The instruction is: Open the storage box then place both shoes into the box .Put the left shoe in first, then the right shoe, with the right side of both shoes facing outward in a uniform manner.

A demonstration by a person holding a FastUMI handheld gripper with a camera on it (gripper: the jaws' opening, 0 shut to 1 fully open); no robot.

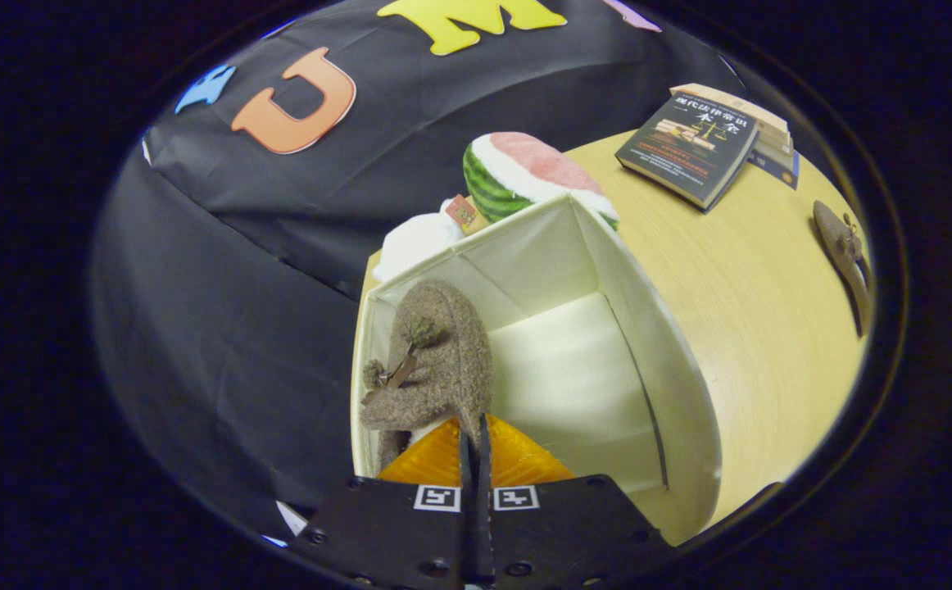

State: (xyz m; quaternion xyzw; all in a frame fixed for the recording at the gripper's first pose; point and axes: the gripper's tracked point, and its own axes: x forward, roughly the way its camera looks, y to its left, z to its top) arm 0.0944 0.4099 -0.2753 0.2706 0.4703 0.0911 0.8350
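A: What sat furthest left?
B: A brown fuzzy shoe (435,360) with little pompoms, standing toe-up inside the open white storage box (673,360), against its left wall. The tongs (474,447) were pressed together on the shoe's edge, fingers nearly touching, so they were holding it.

A: And the rest of the box?
B: To the right of the shoe the inside was bare and pale. The box stood on the light wooden worktop (754,287), with the black cloth wall beyond its left side.

A: Anything behind it?
B: A white soft thing (414,242) with a small tag, just behind the back wall, and beside that a plush watermelon slice (525,176) touching the box's far corner.

A: Further right?
B: A stack of books (701,143) lay well apart from the box, and the second shoe (845,254) lay on its side near the worktop's far right edge
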